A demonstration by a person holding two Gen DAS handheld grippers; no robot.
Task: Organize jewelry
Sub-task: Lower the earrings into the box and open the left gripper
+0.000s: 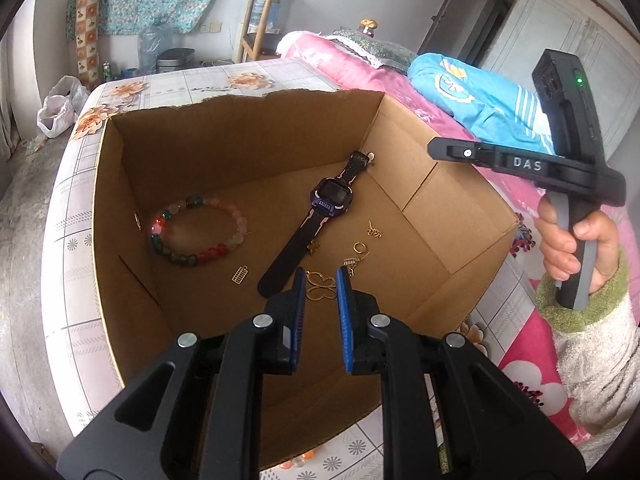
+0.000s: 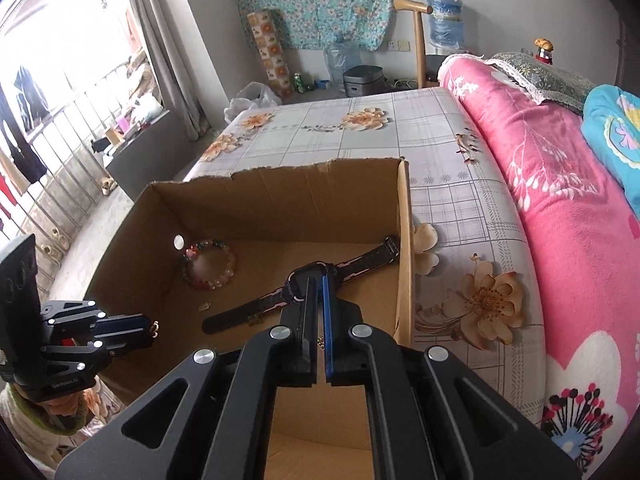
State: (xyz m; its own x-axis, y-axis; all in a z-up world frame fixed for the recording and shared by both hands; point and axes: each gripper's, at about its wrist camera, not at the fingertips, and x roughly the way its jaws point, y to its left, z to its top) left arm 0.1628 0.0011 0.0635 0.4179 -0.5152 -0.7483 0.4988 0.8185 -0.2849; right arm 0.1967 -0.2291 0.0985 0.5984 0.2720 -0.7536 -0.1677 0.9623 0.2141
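An open cardboard box (image 1: 240,132) stands on the bed. On its floor lie a beaded bracelet (image 1: 198,232), a black watch (image 1: 320,216) and several small gold earrings (image 1: 374,230). My left gripper (image 1: 320,282) hangs over the near side of the box, shut on a gold butterfly earring (image 1: 320,288); the right wrist view shows that earring at the tip of the left gripper (image 2: 150,330). My right gripper (image 2: 318,280) is shut above the watch (image 2: 360,260). A gold speck shows in its slit; I cannot tell whether it is held. From the left, the right gripper (image 1: 434,147) hovers over the box's right edge.
The box (image 2: 280,172) sits on a floral bedsheet (image 2: 360,140). A pink blanket (image 2: 540,160) and a blue one (image 1: 480,96) are piled to the right. A person's hand (image 1: 572,240) in a fuzzy sleeve holds the right gripper's handle. A chair, water jugs and bags stand beyond the bed.
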